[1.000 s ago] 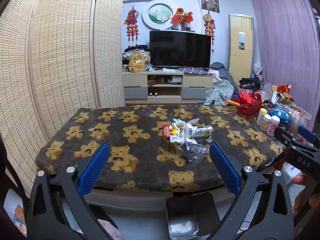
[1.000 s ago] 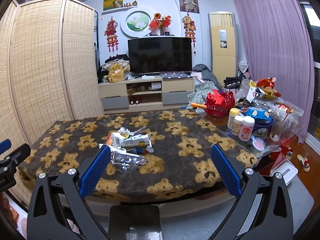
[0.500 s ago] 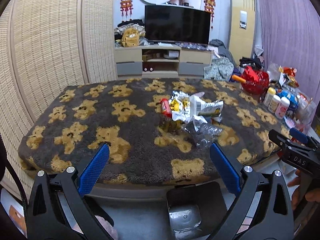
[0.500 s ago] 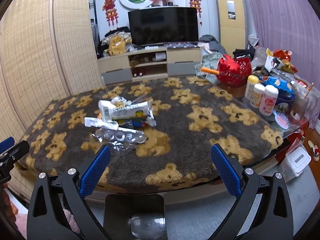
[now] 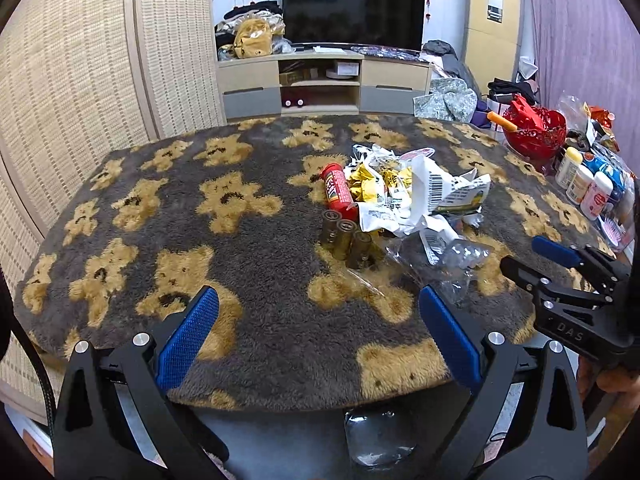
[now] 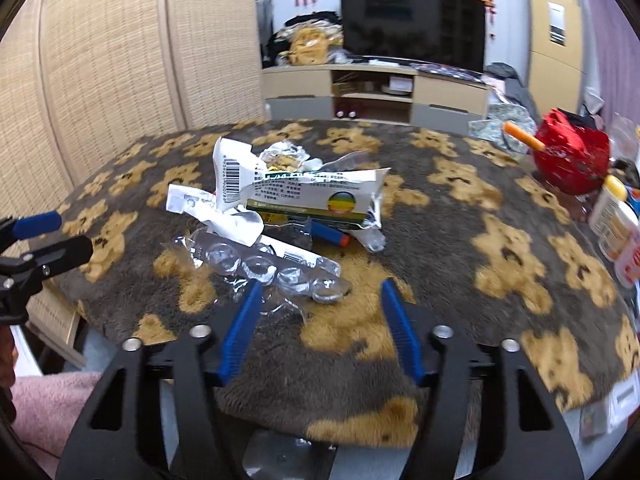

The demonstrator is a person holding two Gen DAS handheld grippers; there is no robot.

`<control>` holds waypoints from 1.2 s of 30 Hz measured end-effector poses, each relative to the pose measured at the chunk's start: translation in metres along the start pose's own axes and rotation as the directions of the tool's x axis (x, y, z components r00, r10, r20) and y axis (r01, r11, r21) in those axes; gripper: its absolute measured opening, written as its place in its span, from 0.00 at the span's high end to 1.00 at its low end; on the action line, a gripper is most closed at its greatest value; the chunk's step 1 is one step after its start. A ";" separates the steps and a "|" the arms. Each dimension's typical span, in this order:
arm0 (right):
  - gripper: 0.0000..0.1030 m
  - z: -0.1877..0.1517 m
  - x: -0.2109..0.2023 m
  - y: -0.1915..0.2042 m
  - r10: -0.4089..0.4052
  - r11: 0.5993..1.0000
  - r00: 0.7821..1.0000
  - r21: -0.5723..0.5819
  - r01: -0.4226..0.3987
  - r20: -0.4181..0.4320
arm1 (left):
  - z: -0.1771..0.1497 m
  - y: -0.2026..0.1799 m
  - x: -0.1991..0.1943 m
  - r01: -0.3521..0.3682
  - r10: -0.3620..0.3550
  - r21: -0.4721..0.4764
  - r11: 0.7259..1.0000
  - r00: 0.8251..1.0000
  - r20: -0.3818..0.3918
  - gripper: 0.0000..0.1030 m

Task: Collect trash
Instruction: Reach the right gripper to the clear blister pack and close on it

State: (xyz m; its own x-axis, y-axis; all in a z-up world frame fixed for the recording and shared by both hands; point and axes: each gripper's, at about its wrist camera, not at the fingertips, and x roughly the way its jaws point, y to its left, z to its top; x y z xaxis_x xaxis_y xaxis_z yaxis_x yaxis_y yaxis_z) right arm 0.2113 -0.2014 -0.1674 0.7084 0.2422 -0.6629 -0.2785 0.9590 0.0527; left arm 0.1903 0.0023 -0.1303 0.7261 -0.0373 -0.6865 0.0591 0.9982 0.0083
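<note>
- Trash pile [image 5: 404, 200] sits mid-desk on the bear-pattern blanket [image 5: 240, 248]: white wrappers [image 6: 312, 196], yellow foil, a red tube [image 5: 338, 192], three brass-coloured batteries [image 5: 346, 238], a clear blister tray [image 6: 264, 264].
- Left tool [image 5: 316, 332]: spread wide, holding nothing, low at the near edge of the desk, well short of the pile.
- Right tool [image 6: 320, 320]: about half open, empty, tips just at the near end of the blister tray; whether they touch it I cannot tell.
- Risk: the blister tray is thin, slick plastic. A pinch at its edge will likely crumple it or let it squirt out, and it partly lies under a wrapper, so pulling may drag the pile apart.
- Risk: the batteries lie loose side by side; a nudge from either tool could roll them across the blanket toward the desk edge.
- Risk: deep pile on the blanket. Tips coming in too low could snag the fabric and shift everything on it.
- Risk: the two tools are close together at the right of the left view; reaching for the same piece could knock them together.
- Bottles [image 5: 584, 184] and red basket [image 6: 572, 160] stand at the far right, not trash; a wide sweep could tip them.
- No bin clearly visible in either view.
</note>
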 end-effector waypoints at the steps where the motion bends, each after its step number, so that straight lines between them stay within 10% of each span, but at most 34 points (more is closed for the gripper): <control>1: 0.52 0.003 0.007 0.000 0.010 1.000 1.000 -0.015 -0.010 -0.009 | 0.002 0.000 0.003 0.002 -0.002 0.000 1.000 1.000 -0.001 0.08; 18: 0.52 0.018 0.045 0.013 0.158 0.974 0.985 -0.153 -0.167 -0.069 | 0.015 -0.001 0.026 0.000 0.000 0.011 1.000 1.000 -0.026 0.11; 22: 0.32 0.022 0.054 0.013 0.114 0.979 0.990 -0.163 -0.126 -0.079 | 0.016 -0.002 0.030 0.005 -0.005 0.016 1.000 0.999 -0.034 0.11; 28: 0.81 0.017 0.058 0.006 0.166 0.980 0.980 -0.088 -0.176 -0.110 | 0.014 -0.005 0.034 0.011 -0.010 0.023 1.000 0.999 -0.041 0.13; 36: 0.91 0.011 0.027 -0.011 0.172 0.984 0.984 -0.037 -0.174 -0.050 | 0.011 -0.022 0.047 0.105 -0.103 0.034 0.994 0.992 -0.075 0.19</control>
State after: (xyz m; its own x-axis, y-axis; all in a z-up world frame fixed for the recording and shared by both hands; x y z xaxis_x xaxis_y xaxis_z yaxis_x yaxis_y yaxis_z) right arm 0.2405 -0.2035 -0.1779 0.6165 0.3962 -0.6804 -0.4216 0.8960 0.1397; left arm 0.2308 -0.0222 -0.1552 0.6629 -0.1358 -0.7363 0.1586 0.9866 -0.0392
